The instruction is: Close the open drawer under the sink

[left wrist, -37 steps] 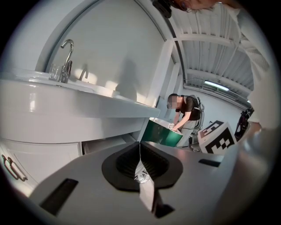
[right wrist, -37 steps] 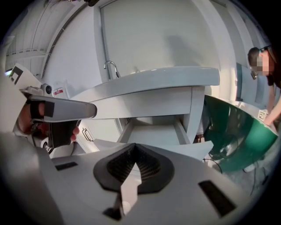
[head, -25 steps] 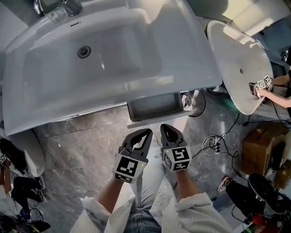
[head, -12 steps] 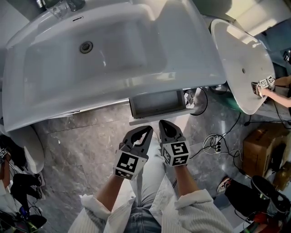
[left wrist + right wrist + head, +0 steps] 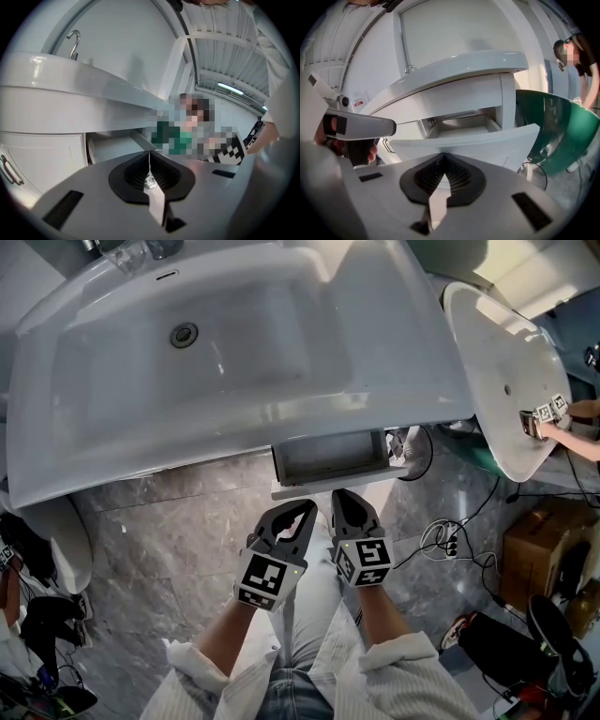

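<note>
Head view, drawer (image 5: 330, 457) open beneath sink (image 5: 398, 352), pale interior

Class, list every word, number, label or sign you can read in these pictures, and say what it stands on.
No legible words or numbers anywhere.
Left marker cube: black-and-white pattern only, no letters.
Right marker cube: the same.
Small red-and-white wall label: too small to read.
</note>
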A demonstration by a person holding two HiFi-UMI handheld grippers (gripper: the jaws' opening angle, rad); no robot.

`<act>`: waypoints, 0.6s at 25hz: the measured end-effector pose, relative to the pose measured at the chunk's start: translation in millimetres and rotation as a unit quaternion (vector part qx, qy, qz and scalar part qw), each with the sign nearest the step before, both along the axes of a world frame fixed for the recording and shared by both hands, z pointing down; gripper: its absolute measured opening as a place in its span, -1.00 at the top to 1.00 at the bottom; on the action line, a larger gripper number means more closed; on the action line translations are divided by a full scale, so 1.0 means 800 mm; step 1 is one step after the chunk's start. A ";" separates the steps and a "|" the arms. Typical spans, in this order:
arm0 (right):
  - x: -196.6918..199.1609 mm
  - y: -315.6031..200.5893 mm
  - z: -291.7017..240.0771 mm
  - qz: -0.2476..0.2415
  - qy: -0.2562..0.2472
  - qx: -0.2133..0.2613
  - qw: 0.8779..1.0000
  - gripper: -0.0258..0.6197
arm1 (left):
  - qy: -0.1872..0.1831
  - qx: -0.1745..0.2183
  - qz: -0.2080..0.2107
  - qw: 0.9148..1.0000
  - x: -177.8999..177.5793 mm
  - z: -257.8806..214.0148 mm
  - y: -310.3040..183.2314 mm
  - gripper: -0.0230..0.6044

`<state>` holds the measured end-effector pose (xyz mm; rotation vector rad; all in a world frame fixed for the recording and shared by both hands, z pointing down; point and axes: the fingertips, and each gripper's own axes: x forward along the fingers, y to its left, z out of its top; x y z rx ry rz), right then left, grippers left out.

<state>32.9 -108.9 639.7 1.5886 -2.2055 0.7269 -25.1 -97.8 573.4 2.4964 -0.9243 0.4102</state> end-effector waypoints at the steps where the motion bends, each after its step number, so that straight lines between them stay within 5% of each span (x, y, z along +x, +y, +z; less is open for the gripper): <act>1: 0.000 0.000 -0.001 0.000 0.000 0.003 1.000 0.89 | 0.000 0.000 0.000 1.000 0.000 0.000 -0.001 0.87; 15: -0.006 -0.026 -0.005 -0.005 0.002 0.021 1.000 0.89 | -0.002 -0.004 0.004 1.000 0.008 0.001 -0.010 0.87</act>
